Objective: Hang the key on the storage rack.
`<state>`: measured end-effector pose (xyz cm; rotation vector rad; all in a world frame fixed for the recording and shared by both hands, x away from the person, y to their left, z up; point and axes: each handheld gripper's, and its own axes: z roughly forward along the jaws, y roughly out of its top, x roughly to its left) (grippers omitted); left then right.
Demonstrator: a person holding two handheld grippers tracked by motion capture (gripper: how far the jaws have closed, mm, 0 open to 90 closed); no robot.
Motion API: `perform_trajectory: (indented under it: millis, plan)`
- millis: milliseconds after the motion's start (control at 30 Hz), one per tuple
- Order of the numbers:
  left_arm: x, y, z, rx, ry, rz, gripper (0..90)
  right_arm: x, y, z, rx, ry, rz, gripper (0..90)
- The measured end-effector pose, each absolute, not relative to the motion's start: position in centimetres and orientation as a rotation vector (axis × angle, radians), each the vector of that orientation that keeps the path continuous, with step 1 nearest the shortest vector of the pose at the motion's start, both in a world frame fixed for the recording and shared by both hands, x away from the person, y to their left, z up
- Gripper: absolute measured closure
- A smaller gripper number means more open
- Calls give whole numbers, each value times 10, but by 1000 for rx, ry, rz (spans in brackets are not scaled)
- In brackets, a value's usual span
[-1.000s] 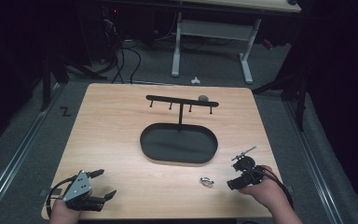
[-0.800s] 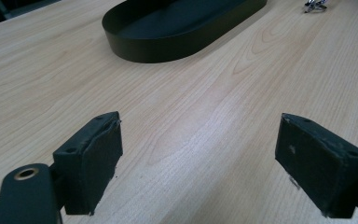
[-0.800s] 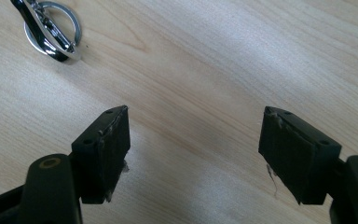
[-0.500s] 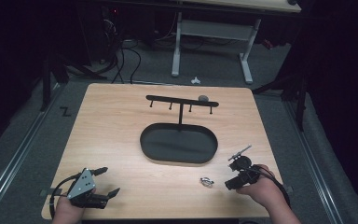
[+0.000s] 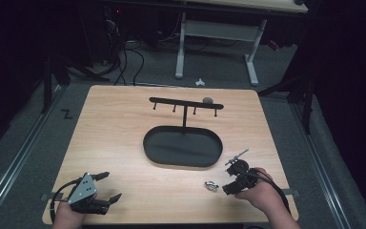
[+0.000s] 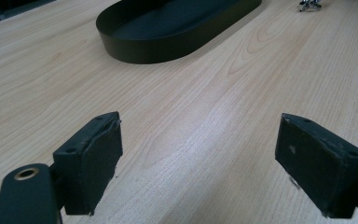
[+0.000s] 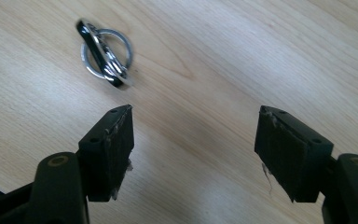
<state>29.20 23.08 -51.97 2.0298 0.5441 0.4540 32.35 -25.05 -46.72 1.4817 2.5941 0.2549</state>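
A small metal key ring [image 5: 211,185] with a dark clip lies on the wooden table [image 5: 119,129] near the front right. In the right gripper view the key ring [image 7: 106,53] sits just beyond and left of the left jaw. My right gripper [image 5: 226,184] [image 7: 196,116] hovers beside it, open; its jaws have just been closing a little with nothing between them. At the front left, my left gripper [image 5: 111,186] [image 6: 200,121] rests low over bare wood, open and empty.
A black oval tray [image 5: 147,143] [image 6: 144,49] lies at the table's middle. Behind it stands a black T-shaped rack [image 5: 186,103] with hooks, a small grey object [image 5: 208,100] on its bar. Dark floor with cables and a desk frame lies beyond the far edge.
The right hand has crept slightly left toward the key ring. The left hand and gripper have stayed put.
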Motion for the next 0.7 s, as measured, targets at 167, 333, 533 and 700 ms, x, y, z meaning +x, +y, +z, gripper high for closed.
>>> perform_trajectory:
  millis: [167,333,533,700]
  plan:
    - [294,230,-520,2029,551,453,153,323,-242,-471,1431,2620,256,277]
    - [293,230,-520,2022,547,454,153,324,-231,-471,1371,2653,275,282]
    - [293,230,-520,2026,540,455,153,325,-222,-477,1358,2674,269,322]
    - [293,230,-520,2028,543,452,153,328,-217,-481,1297,2702,264,368]
